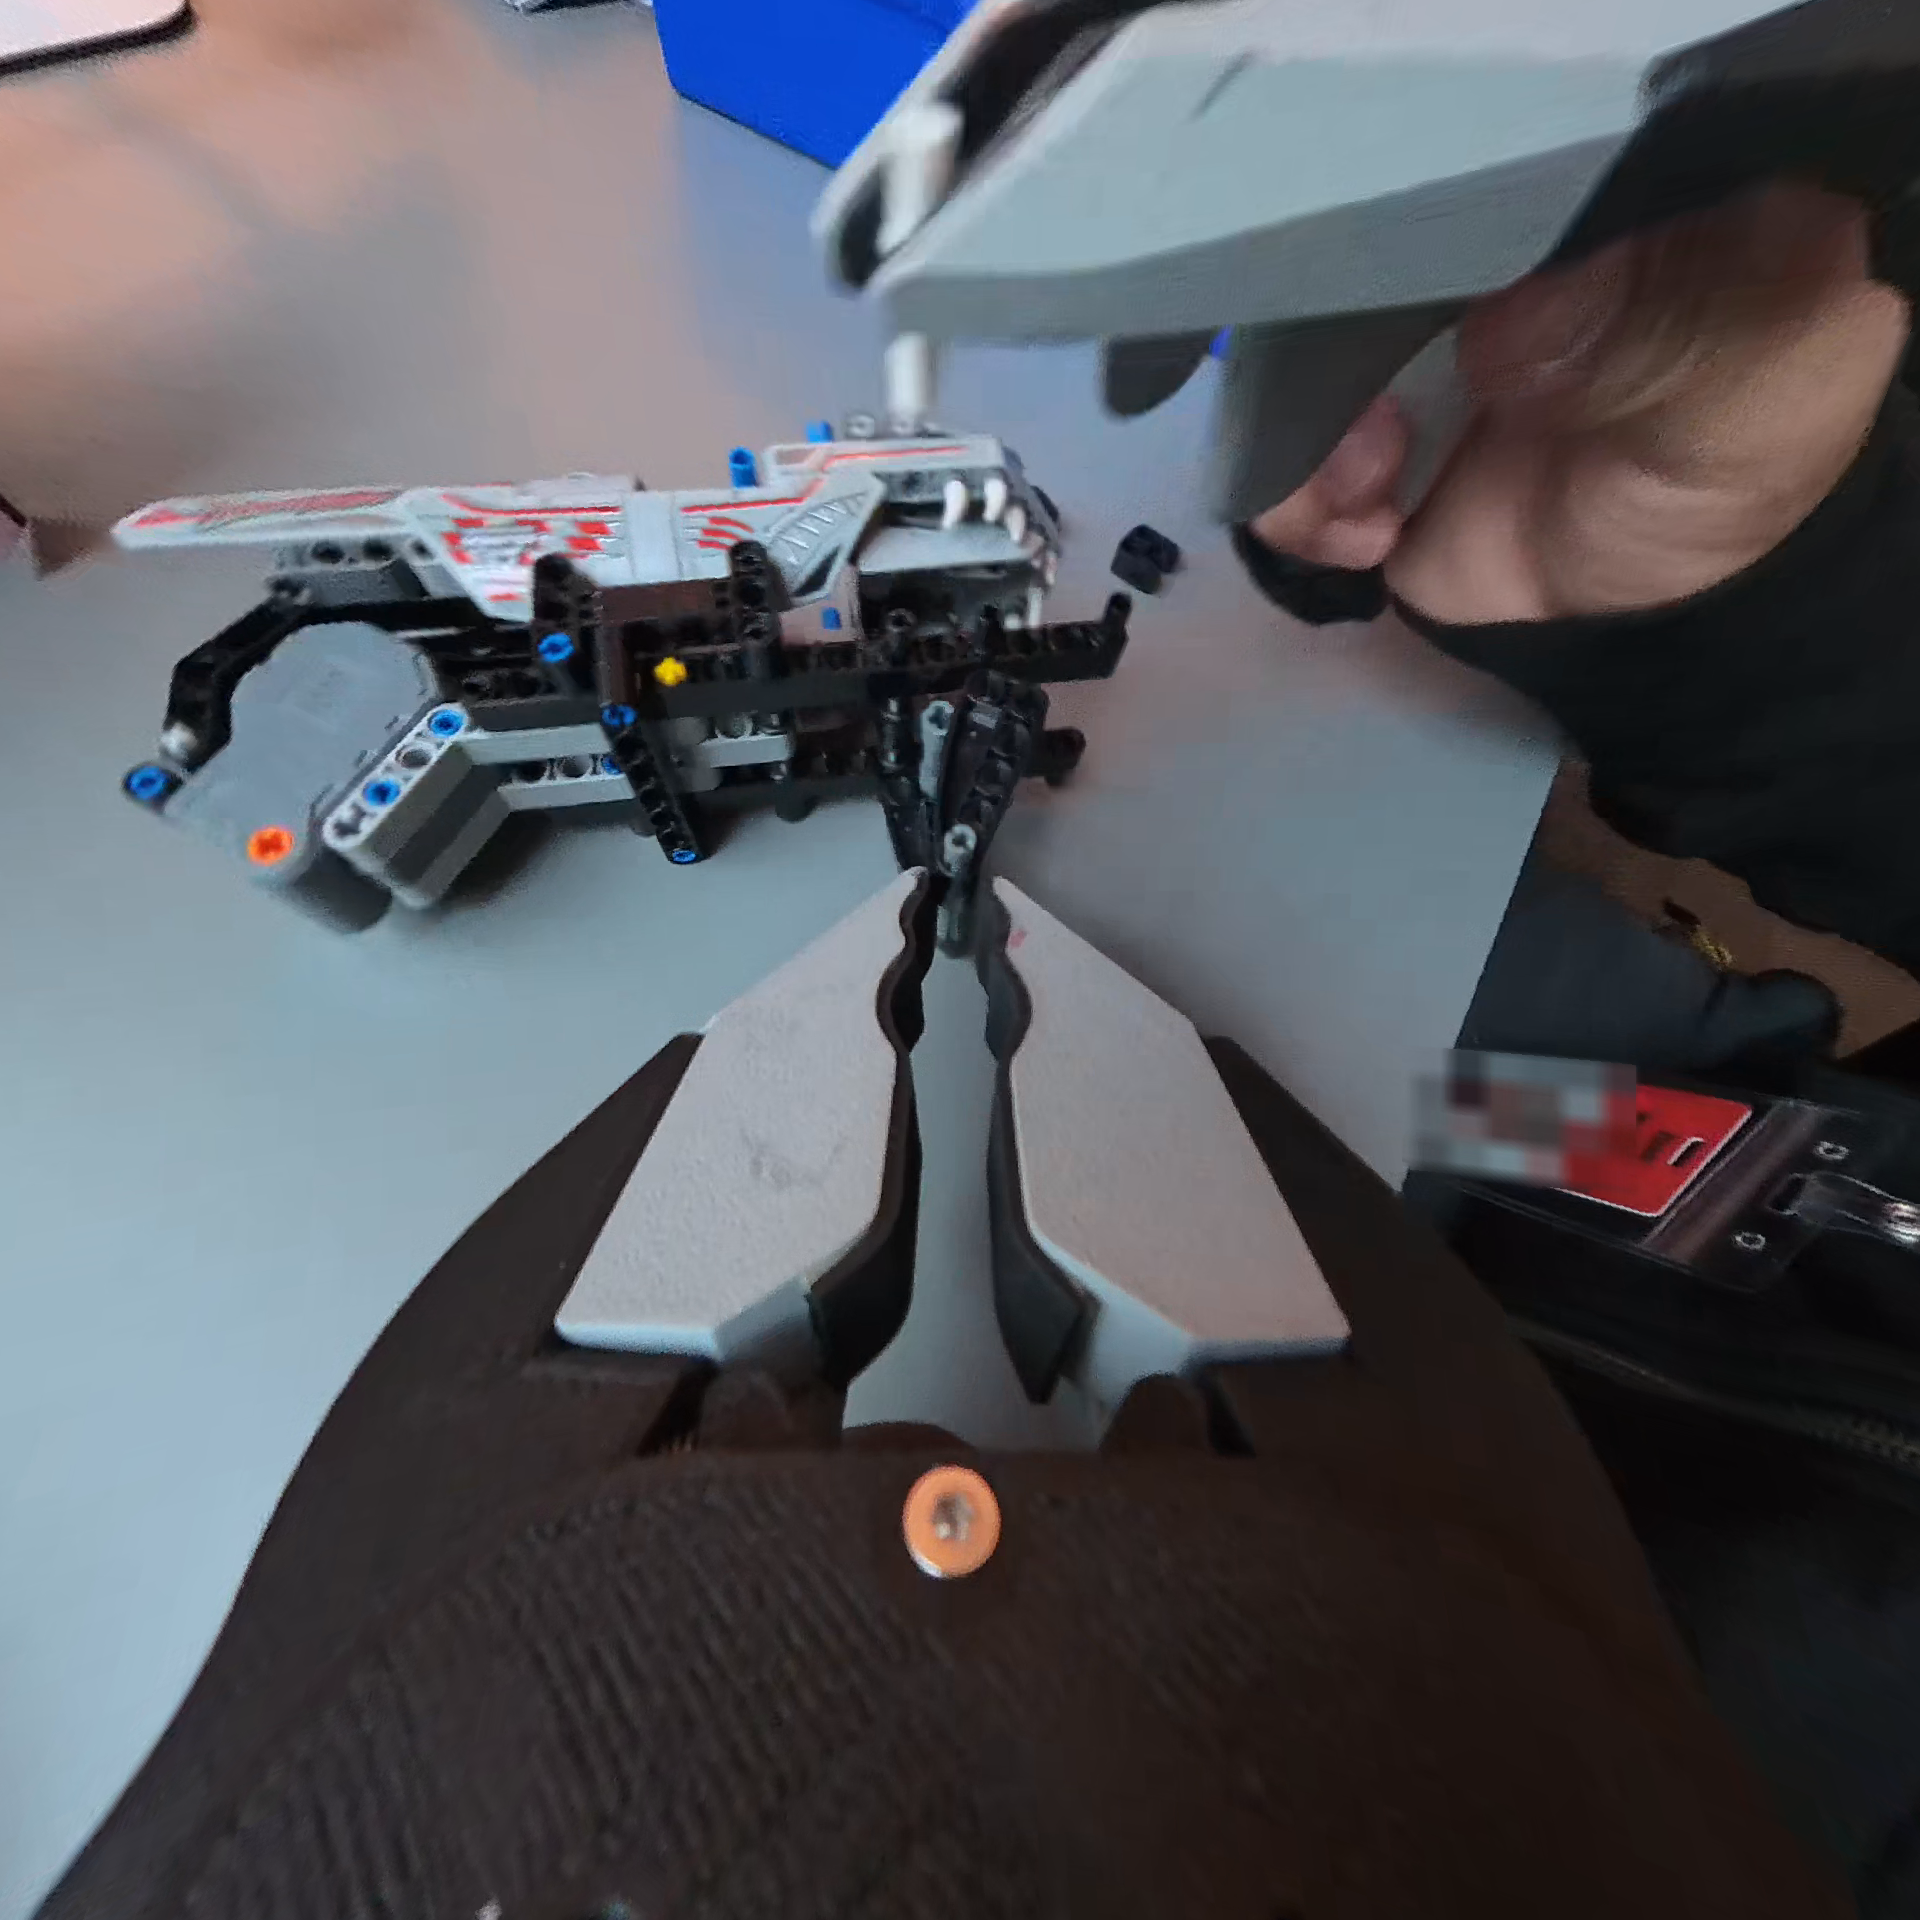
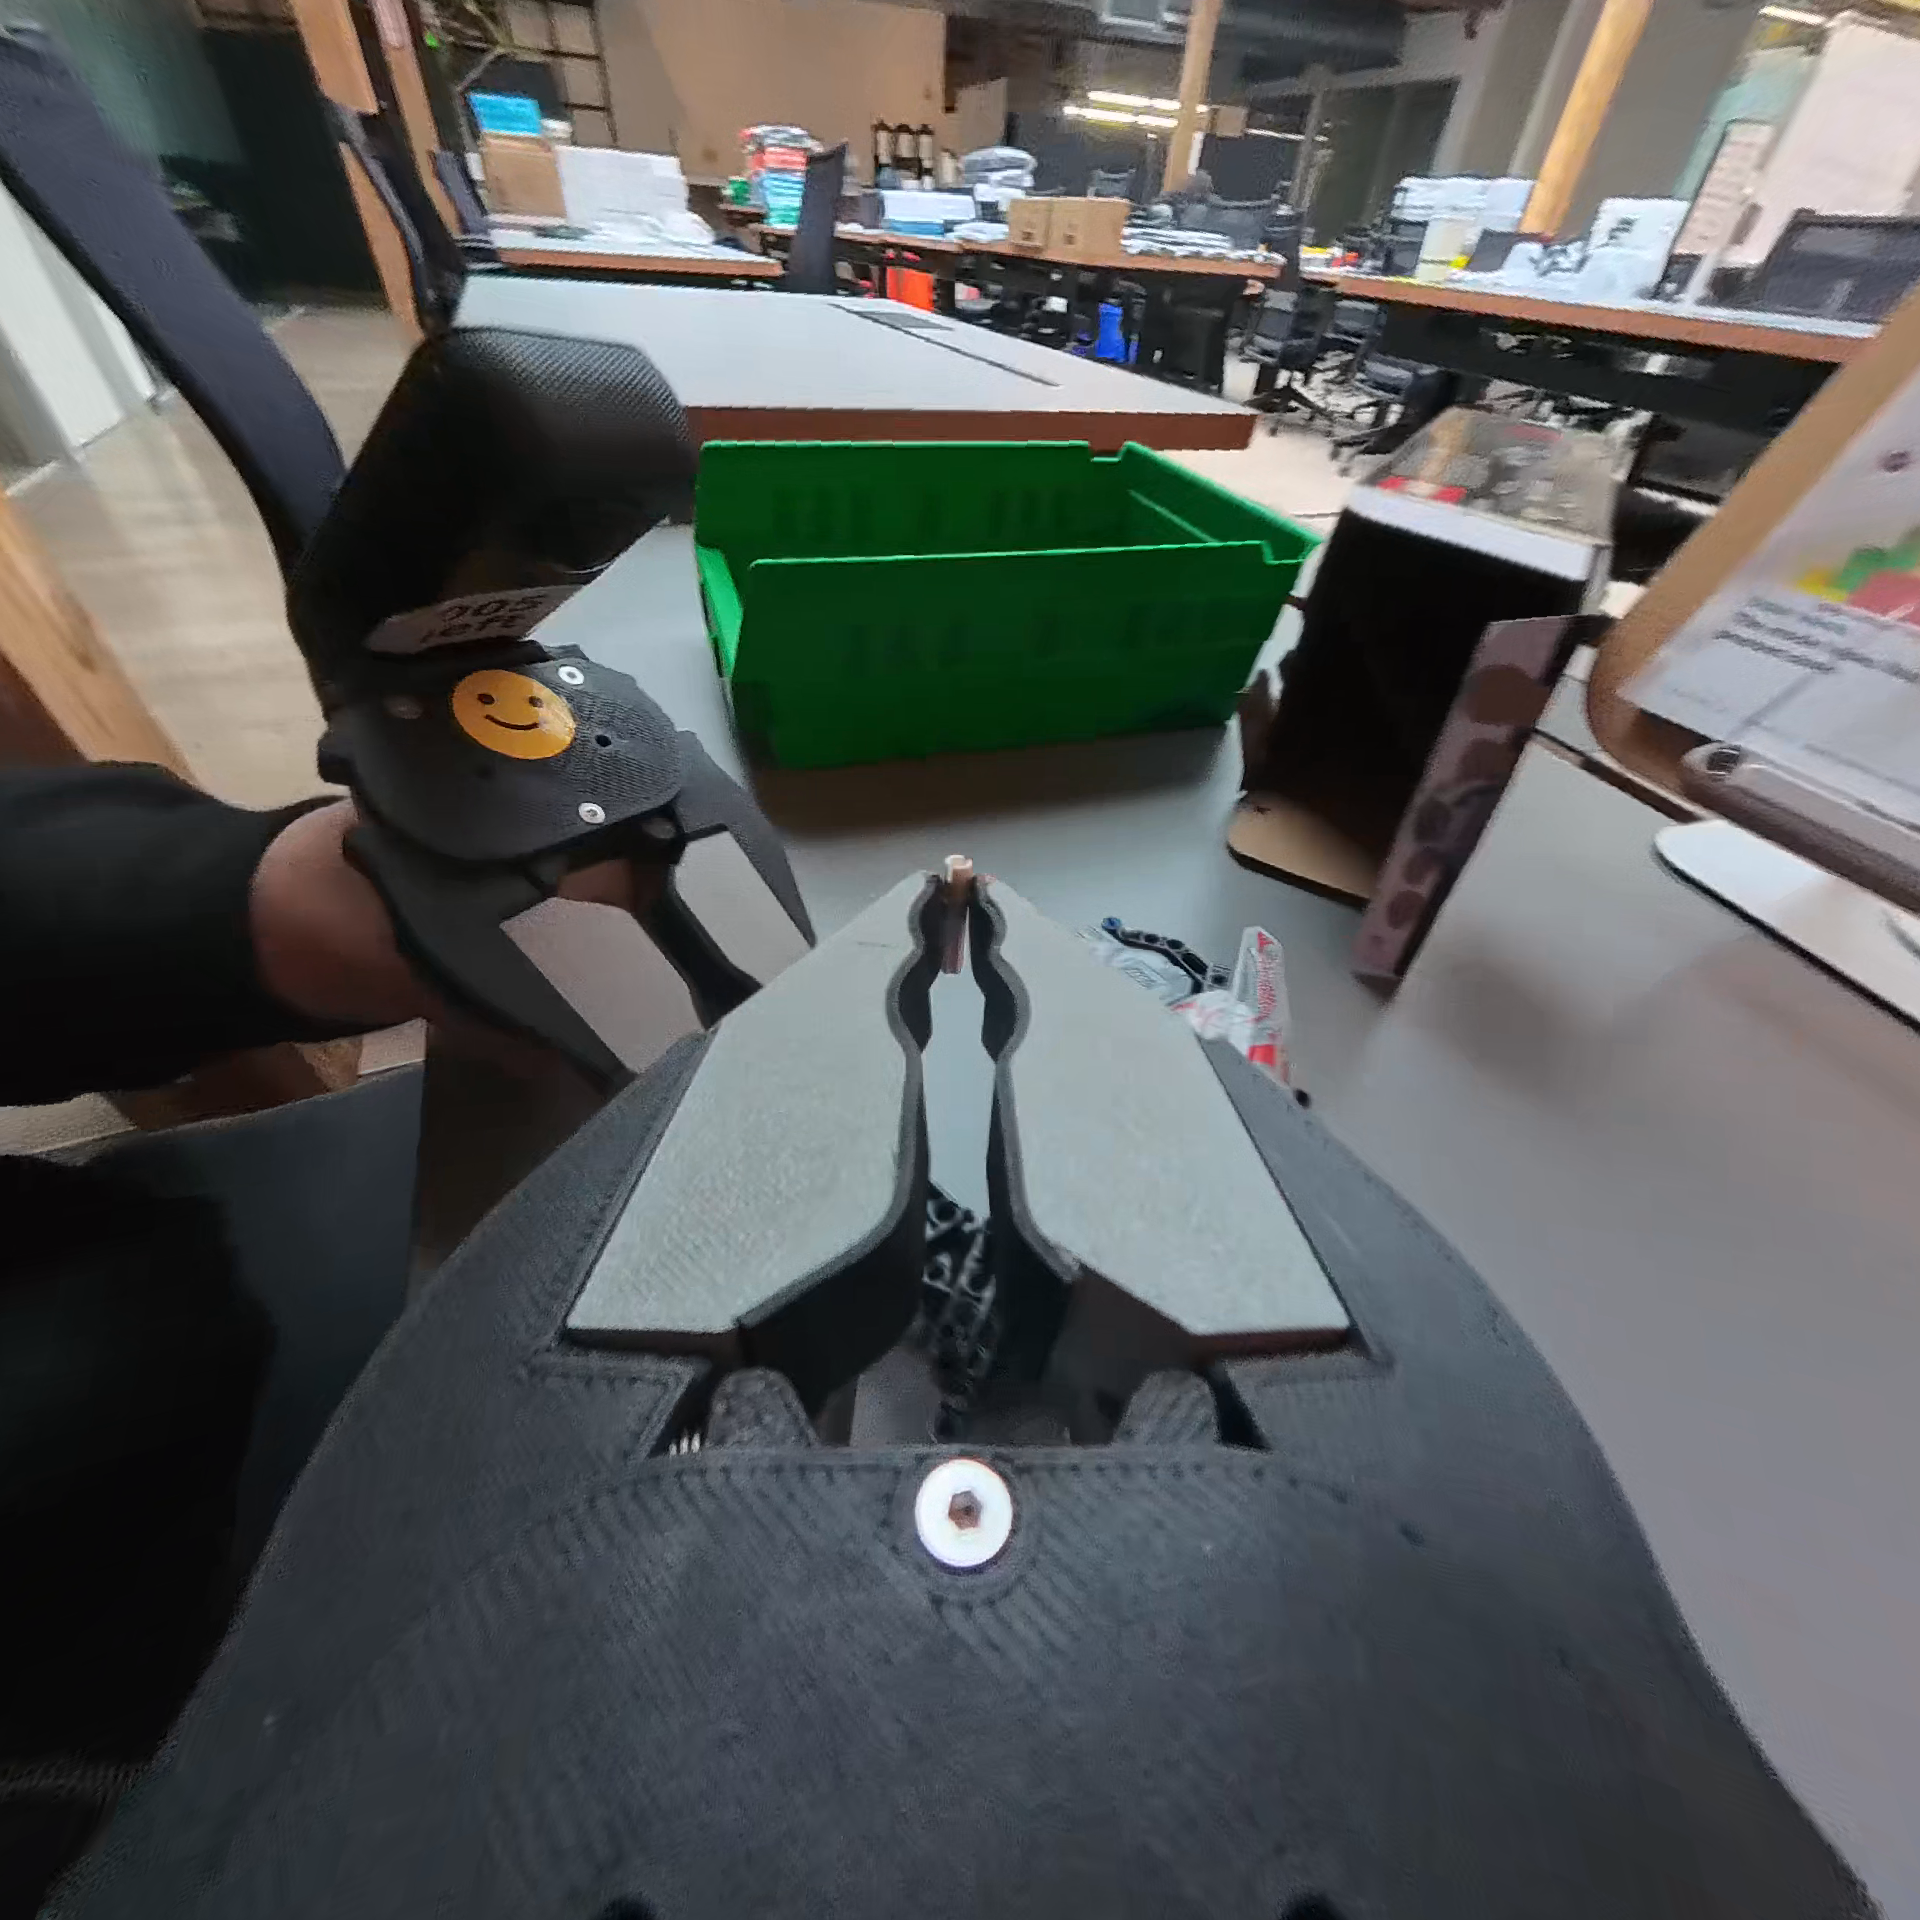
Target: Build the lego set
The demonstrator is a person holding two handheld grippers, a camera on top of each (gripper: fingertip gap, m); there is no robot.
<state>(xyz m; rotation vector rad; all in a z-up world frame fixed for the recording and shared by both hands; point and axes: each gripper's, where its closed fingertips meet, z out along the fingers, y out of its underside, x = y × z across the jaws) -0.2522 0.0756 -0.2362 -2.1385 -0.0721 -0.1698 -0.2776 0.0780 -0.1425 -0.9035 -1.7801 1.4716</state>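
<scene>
Here, at frame centre in the left wrist view, we are pinching a black beam [image 1: 961, 831] of the model [image 1: 623, 644] with the left gripper [image 1: 958, 902], jaws narrow around it; the model is lying on the grey table [image 1: 312, 1143], mid-frame, left of centre; at upper right the right gripper [image 1: 914, 301] is hovering above it; in its own view we are clamping a small pale pin [image 2: 956, 904] there; a green bin [image 2: 987, 623] is sitting above centre.
</scene>
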